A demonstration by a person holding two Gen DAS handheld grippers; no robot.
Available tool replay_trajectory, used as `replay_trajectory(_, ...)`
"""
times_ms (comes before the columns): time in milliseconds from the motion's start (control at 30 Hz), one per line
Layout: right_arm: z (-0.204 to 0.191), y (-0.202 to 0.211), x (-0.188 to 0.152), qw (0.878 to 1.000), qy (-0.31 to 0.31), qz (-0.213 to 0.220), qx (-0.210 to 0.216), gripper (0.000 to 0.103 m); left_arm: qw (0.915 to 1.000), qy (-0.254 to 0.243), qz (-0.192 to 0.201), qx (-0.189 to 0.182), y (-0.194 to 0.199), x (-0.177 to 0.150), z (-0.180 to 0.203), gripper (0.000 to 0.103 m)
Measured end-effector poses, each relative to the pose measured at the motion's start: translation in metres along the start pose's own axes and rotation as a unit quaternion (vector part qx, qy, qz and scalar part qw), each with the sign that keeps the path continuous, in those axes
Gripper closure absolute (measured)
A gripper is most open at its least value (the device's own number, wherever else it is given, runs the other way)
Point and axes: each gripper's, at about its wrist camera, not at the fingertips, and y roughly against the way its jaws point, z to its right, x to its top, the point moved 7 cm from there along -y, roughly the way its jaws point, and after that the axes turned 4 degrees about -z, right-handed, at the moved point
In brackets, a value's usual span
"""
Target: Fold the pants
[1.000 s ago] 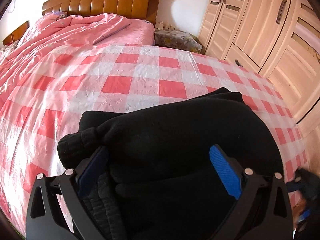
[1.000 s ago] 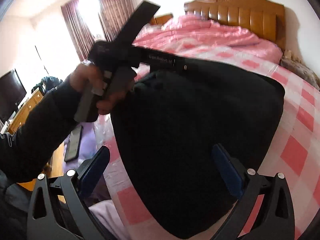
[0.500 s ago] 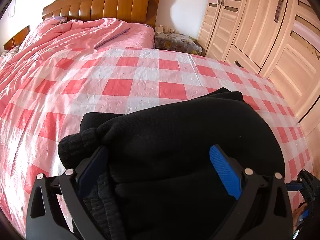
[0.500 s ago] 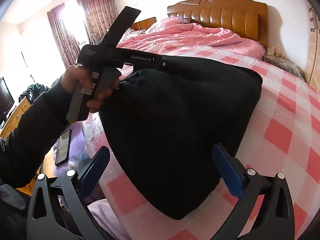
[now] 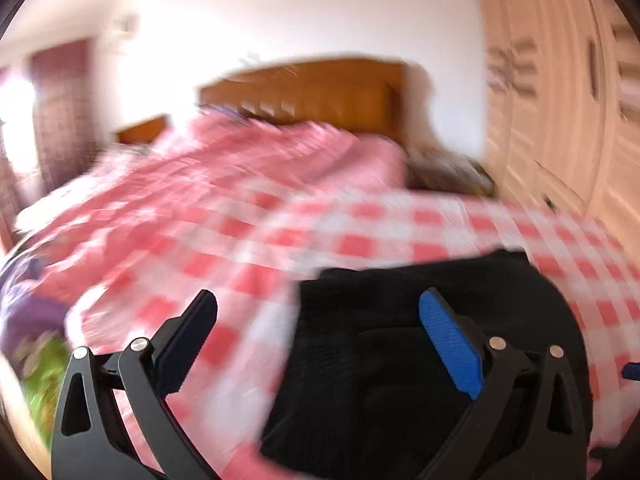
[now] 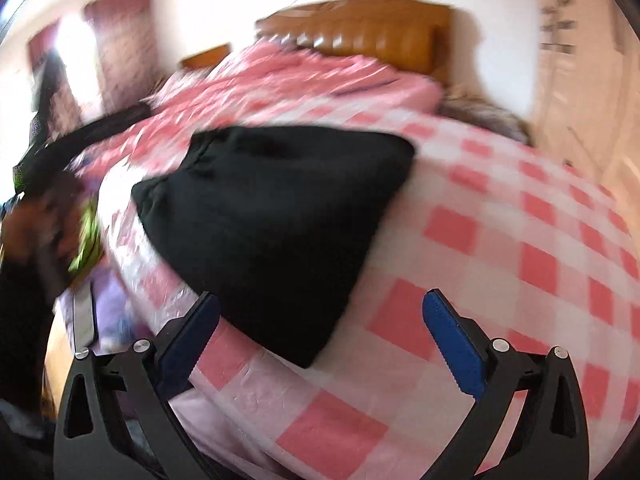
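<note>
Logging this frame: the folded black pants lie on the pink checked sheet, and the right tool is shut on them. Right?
Not quite. The right tool is open and holds nothing, as the right wrist view shows; the folded black pants do lie on the pink checked sheet, ahead of its fingers.

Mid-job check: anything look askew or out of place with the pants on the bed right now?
Nothing stands out. The black pants lie folded in a compact bundle on the checked bedsheet, near its corner. Both tongs, left and right, are open and empty. Motion blur hides finer detail.

Bedroom: bed (image 6: 500, 240), wooden headboard (image 6: 372, 28).
</note>
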Motion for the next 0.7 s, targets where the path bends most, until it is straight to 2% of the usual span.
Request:
replay_trajectory(67,0.002,0.016,-0.003,0.999,-0.018,0.028,-0.015,0.004,0.9995,0.013,0.027,0.003,0.033,-0.007,-0.011,0.002)
replay_trajectory(167,-0.003,0.045,-0.003,0.995,-0.015,0.081,-0.049,0.004,0.9986,-0.003,0.048,0.021,0.071,-0.019,-0.013,0.002)
replay_trajectory(267,-0.018,0.077,-0.003,0.987,0.010,0.135,-0.081,0.004,0.9975,-0.024,0.059,0.031,0.101,-0.030,-0.006,0.002)
replay_trajectory(333,-0.027,0.089,-0.003,0.984,0.033,0.150,-0.090,0.004,0.9973,-0.019,0.060,0.038,0.117,-0.040,0.001,0.002)
replay_trajectory(400,-0.037,0.091,-0.009,0.985,0.056,0.139,-0.090,0.004,0.9978,-0.017,0.045,0.046,0.127,-0.052,0.014,0.002)
replay_trajectory(467,-0.040,0.089,-0.017,0.985,0.067,0.129,-0.092,0.004,0.9993,-0.014,0.022,0.027,0.130,-0.065,0.026,0.002)
replay_trajectory(533,-0.040,0.086,-0.029,0.985,0.079,0.119,-0.099,0.004,0.9989,-0.022,0.014,0.039,0.134,-0.080,0.037,0.002)
replay_trajectory(567,-0.038,0.083,-0.035,0.985,0.082,0.111,-0.104,0.004,0.9980,-0.040,0.016,0.046,0.134,-0.089,0.047,0.002)
replay_trajectory(700,-0.023,0.072,-0.050,0.990,0.059,0.089,-0.094,0.004,0.9955,-0.094,-0.010,0.008,0.124,-0.112,0.079,0.002)
